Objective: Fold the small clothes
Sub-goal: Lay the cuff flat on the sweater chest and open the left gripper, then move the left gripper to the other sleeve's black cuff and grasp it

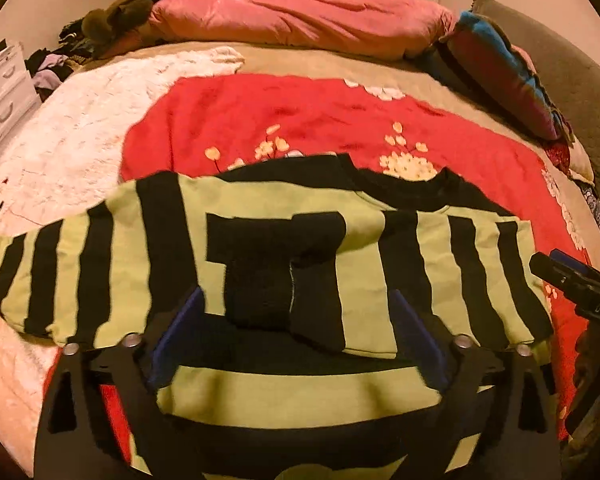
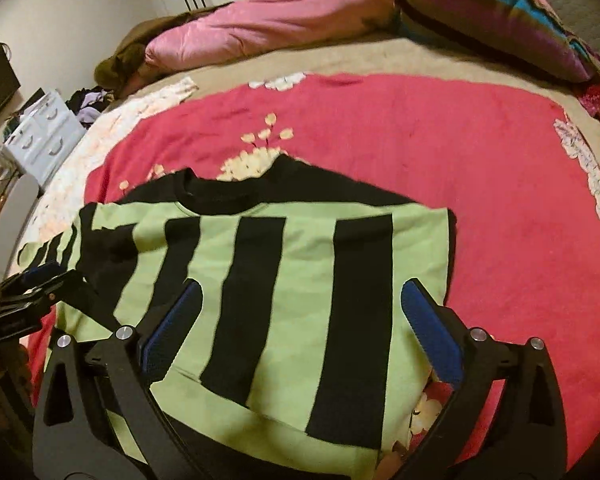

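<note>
A small green-and-black striped sweater (image 1: 284, 256) lies on a red flowered blanket (image 1: 300, 120) on a bed. Its black collar (image 1: 412, 192) faces away. One sleeve is folded across the chest with its black cuff (image 1: 268, 280) in the middle; the other sleeve (image 1: 60, 264) stretches out to the left. My left gripper (image 1: 298, 312) is open over the sweater's lower middle, empty. In the right wrist view the sweater (image 2: 284, 288) lies under my open right gripper (image 2: 302, 300), which holds nothing. The left gripper (image 2: 32, 284) shows at the left edge there, and the right gripper (image 1: 572, 280) shows at the right edge of the left view.
A pink duvet (image 1: 300, 16) and a striped pillow (image 1: 508, 80) lie along the far side of the bed. A white fluffy blanket (image 1: 84, 120) covers the left part. A white drawer unit (image 1: 4, 96) with a heap of clothes stands off the bed at left.
</note>
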`<action>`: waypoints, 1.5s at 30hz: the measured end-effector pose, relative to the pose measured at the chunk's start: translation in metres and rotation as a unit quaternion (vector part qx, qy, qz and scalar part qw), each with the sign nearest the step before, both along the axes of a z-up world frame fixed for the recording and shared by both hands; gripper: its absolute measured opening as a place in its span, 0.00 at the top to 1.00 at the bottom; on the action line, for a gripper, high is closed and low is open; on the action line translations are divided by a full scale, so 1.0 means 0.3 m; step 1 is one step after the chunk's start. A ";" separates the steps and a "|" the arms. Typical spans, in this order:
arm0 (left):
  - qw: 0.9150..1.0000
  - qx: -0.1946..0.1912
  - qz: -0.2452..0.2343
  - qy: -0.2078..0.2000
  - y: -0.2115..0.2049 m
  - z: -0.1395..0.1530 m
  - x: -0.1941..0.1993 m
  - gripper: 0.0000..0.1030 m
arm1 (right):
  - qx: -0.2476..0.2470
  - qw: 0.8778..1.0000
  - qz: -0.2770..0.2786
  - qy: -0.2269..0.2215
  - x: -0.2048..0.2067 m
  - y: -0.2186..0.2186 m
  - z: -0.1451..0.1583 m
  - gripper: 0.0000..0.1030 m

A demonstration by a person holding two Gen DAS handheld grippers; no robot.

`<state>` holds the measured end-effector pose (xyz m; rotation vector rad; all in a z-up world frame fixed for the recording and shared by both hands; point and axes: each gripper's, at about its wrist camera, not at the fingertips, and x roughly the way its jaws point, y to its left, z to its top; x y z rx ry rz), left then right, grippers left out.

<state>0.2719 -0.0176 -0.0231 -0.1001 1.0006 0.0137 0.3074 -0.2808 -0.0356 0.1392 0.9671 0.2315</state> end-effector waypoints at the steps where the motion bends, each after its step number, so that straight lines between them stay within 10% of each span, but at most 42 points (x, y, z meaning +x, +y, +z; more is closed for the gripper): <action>1: 1.000 0.001 0.003 -0.003 0.004 0.010 -0.006 0.06 | -0.002 1.000 0.000 -0.003 -0.003 0.005 0.007 0.09; 45: 0.992 0.001 0.123 -0.013 0.547 0.107 -0.355 0.04 | -0.041 0.991 0.114 -0.052 -0.239 0.513 0.110 0.09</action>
